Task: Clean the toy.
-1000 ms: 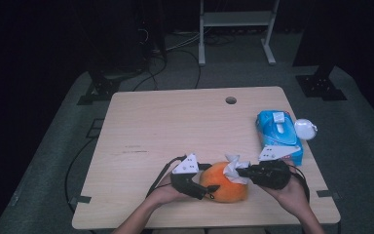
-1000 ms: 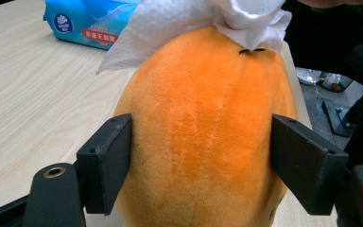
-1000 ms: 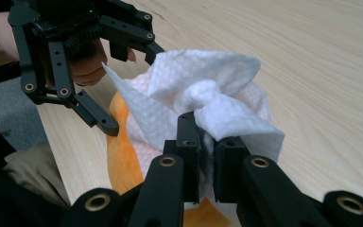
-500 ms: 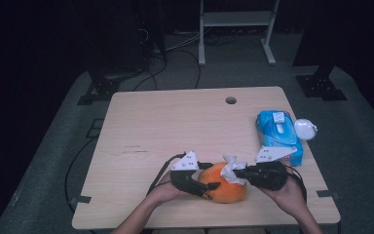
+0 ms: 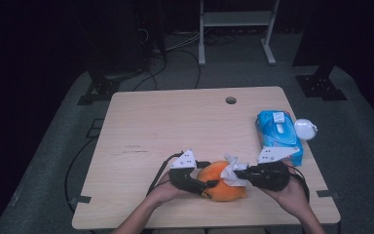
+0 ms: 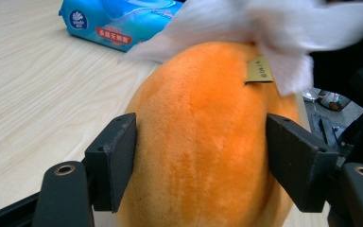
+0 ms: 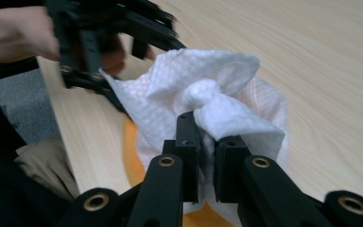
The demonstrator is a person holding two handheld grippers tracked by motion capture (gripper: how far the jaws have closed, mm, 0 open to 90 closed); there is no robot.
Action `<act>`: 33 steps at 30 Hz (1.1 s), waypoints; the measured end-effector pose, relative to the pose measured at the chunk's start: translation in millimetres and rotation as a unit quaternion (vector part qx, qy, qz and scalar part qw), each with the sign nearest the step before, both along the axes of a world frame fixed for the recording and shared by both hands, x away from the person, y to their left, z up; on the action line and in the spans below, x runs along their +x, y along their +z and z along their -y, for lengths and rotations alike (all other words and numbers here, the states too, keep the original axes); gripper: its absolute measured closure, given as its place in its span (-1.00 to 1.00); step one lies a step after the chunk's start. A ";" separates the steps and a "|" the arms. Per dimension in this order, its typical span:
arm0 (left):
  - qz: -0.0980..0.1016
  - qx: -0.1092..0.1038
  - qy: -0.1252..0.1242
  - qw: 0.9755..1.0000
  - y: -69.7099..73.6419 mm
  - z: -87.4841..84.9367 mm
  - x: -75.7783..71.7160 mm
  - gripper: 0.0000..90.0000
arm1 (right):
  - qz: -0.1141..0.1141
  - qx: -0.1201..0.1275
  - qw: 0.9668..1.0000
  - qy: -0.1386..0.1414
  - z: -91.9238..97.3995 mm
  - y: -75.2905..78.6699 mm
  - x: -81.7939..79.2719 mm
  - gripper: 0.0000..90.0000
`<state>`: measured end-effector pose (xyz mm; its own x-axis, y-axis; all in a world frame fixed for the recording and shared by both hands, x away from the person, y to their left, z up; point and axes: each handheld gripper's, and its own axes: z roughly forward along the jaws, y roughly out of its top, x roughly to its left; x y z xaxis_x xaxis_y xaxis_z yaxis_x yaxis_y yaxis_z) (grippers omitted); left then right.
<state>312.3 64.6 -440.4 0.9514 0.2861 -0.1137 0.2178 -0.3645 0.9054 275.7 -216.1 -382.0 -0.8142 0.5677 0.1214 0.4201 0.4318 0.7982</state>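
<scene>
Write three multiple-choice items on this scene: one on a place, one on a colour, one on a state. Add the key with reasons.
1. Where does the blue pack lie?
A. table's right edge
B. table's left edge
C. on the floor

2. What colour is the plush toy?
A. green
B. orange
C. purple

3. What does the right tool hold?
A. nothing
B. a cable
C. a white wipe

Key: 1 A, the high view shows it at the right edge; 2 B, its fur is orange between the left tool's pads; 3 C, the jaws pinch the wipe.
</scene>
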 end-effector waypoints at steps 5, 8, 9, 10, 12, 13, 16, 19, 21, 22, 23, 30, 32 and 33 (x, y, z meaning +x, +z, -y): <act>0.014 0.010 -0.011 1.000 2.4 6.0 -4.9 -0.38 | -0.003 0.000 1.000 -0.021 7.8 -1.2 3.0 0.83; 0.031 0.011 -0.042 0.999 5.2 12.3 -14.1 -0.44 | 0.015 0.004 1.000 -0.012 0.4 5.1 -0.5 0.84; 0.031 0.011 -0.042 0.999 5.2 12.3 -14.1 -0.47 | 0.015 0.004 1.000 -0.012 0.4 5.1 -0.5 0.84; 0.033 0.016 -0.052 0.998 7.3 14.1 -17.1 -0.53 | 0.010 -0.010 1.000 -0.001 -5.4 1.8 -0.9 0.84; 0.031 0.017 -0.053 0.998 8.5 14.0 -17.1 -0.58 | 0.009 -0.016 1.000 0.003 -7.3 -0.8 -1.0 0.84; 0.024 0.007 -0.051 0.998 11.5 10.1 -13.9 -0.61 | -0.002 -0.014 1.000 0.016 -7.3 -3.4 -1.0 0.85; 0.000 0.012 -0.026 1.000 10.8 6.0 -6.3 -0.76 | -0.005 -0.013 1.000 0.023 -5.7 -3.5 -1.6 0.84; -0.029 0.027 -0.033 0.999 4.2 7.3 -3.9 -0.81 | -0.008 -0.011 1.000 0.026 -5.9 -4.4 -1.0 0.84; -0.027 0.036 -0.036 0.998 -2.9 11.5 -5.9 -0.80 | -0.013 -0.011 0.999 0.028 -6.4 -5.0 -0.3 0.84; -0.007 0.040 -0.032 0.999 -2.2 13.2 -8.4 -0.68 | -0.009 -0.013 1.000 0.026 -6.7 -4.8 0.2 0.84; -0.007 0.040 -0.032 0.999 -2.2 13.2 -8.4 -0.48 | -0.005 -0.014 1.000 0.024 -6.4 -4.0 -0.2 0.85; 0.104 0.029 -0.009 0.994 13.7 11.0 -15.4 -0.12 | 0.024 -0.008 1.000 -0.004 -2.9 6.3 -4.4 0.85; 0.071 0.025 -0.008 0.997 8.7 9.6 -10.7 -0.26 | 0.024 -0.005 1.000 -0.007 -3.5 5.6 -3.3 0.85; 0.049 0.022 -0.011 0.999 6.6 8.5 -8.4 -0.39 | 0.018 -0.011 1.000 -0.005 -4.4 3.0 -2.2 0.85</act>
